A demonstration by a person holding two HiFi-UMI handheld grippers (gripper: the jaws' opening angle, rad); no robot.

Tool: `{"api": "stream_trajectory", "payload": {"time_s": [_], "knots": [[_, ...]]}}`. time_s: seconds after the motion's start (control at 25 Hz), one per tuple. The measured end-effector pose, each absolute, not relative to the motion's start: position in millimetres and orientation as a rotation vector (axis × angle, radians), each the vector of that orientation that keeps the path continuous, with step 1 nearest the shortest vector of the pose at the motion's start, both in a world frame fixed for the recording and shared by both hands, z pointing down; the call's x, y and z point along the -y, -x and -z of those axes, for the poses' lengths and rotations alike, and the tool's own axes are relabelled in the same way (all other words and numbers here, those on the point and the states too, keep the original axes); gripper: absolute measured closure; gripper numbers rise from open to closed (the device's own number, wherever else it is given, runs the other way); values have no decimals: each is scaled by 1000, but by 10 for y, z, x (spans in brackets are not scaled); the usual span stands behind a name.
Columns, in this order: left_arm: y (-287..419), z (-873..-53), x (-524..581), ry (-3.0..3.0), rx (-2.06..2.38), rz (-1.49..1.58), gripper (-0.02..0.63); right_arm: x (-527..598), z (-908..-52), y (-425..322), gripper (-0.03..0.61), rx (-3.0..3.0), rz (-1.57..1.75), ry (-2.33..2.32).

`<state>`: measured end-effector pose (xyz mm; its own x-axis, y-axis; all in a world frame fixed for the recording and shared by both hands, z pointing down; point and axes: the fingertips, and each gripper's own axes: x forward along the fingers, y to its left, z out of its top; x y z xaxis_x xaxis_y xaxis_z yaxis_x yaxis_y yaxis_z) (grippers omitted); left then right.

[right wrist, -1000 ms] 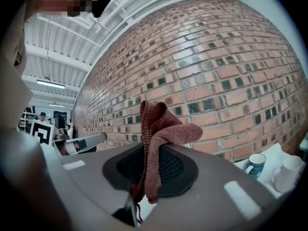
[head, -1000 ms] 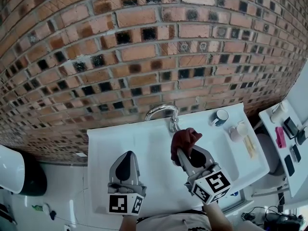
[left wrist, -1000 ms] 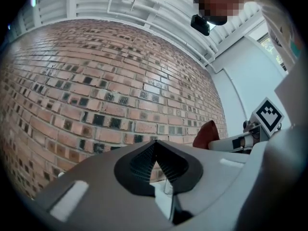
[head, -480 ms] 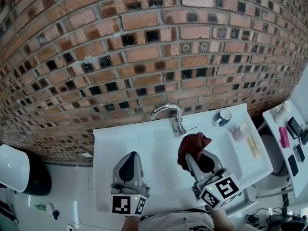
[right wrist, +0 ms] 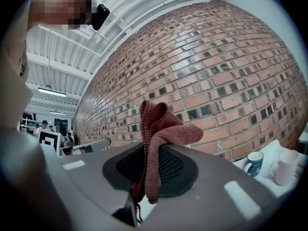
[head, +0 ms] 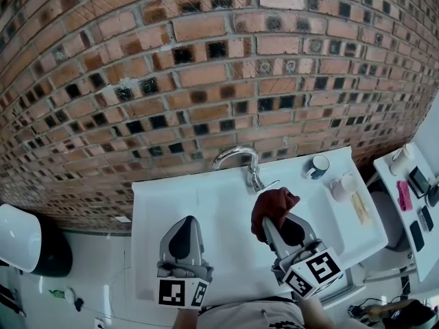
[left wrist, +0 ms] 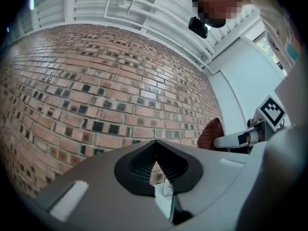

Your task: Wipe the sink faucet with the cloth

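Note:
The chrome faucet arches over the white sink at the foot of the brick wall. My right gripper is shut on a dark red cloth, which bunches above the jaws just in front of and right of the faucet's base, with a small gap between them. In the right gripper view the cloth stands up out of the jaws and droops over them. My left gripper is shut with nothing in it, over the basin to the left. The cloth also shows at the right of the left gripper view.
A blue mug and a white cup stand on the sink's right ledge. A white side shelf with small items is at far right. A white round object is on the floor at left.
The head view has shifted a little. The right gripper and cloth sit slightly further back from the faucet than a second ago. The left gripper has barely moved.

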<state>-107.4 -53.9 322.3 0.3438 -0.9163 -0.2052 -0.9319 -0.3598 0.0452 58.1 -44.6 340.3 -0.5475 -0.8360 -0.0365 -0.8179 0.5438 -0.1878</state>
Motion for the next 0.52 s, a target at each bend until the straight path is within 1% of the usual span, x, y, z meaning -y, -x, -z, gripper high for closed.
{"api": "stream_trajectory", "payload": {"time_s": [0.52], "knots": [[1091,-3271,541,2516,-1746,-297,611,449,-3448,-608,531,-2653,257,1450]]}}
